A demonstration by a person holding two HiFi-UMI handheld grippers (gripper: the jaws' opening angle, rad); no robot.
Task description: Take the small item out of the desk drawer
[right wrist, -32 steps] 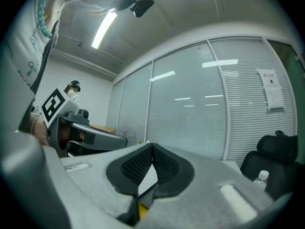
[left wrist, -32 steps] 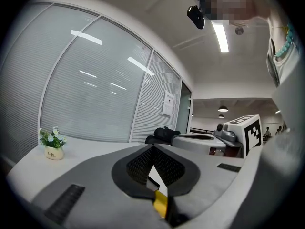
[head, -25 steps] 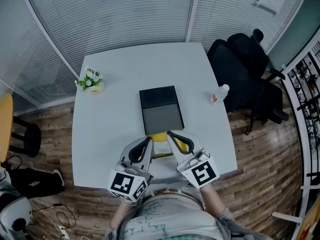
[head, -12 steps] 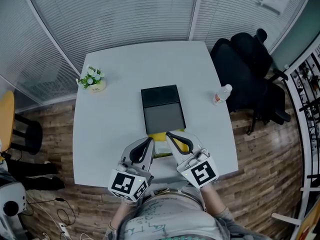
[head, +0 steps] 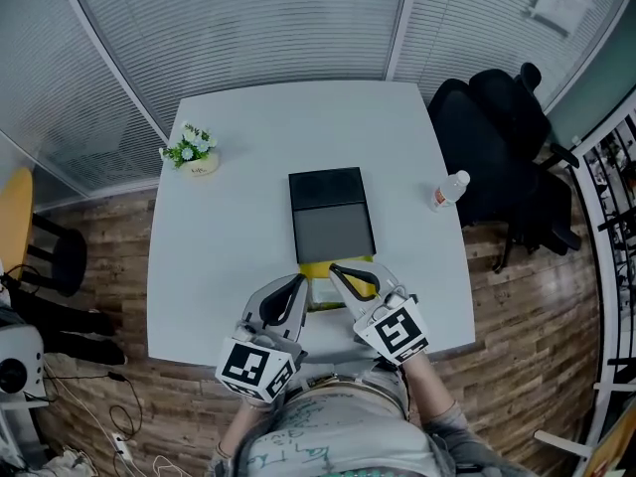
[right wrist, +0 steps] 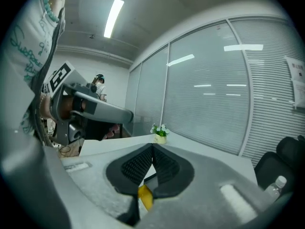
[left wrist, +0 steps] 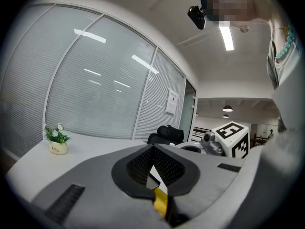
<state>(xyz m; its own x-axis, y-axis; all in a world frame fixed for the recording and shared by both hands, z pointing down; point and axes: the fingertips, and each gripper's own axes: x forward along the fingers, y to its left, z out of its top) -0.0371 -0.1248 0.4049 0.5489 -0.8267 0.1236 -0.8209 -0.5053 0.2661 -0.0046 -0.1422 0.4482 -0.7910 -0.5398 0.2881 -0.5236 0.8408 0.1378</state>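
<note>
**A:** Which step, judging by the layout?

**B:** Reaching in, most likely. On the white square desk (head: 229,237), a dark grey-and-black box-shaped drawer unit (head: 333,217). Out of its near end, a shallow yellow drawer (head: 314,269), already open toward the desk's near edge. Inside, a small pale flat item (head: 323,294), too small to name and not yet lifted.

**A:** And the tools?

**B:** The left tool (head: 296,281) just beside the drawer's left side, the right tool (head: 334,268) over the drawer itself. Both with jaws pressed together, gripping nothing. Only a sliver of yellow glimpsed below the pads in each gripper view.

**A:** Next move, then?

**B:** Probably this: spread one tool's jaws, likelier the right, dip into the drawer, straddle the pale flat item, close, lift clear. Worth minding the shallow drawer wall on the way in.

**A:** Tally, biggest first?

**B:** One desk. One black office chair (head: 497,132) off the desk's right side. One drawer unit, with one open drawer. Two tools. One small potted plant (head: 191,150) with white flowers, near the far left corner. One clear plastic bottle (head: 449,189) near the right edge. One item in the drawer, as far as can be made out.
</note>
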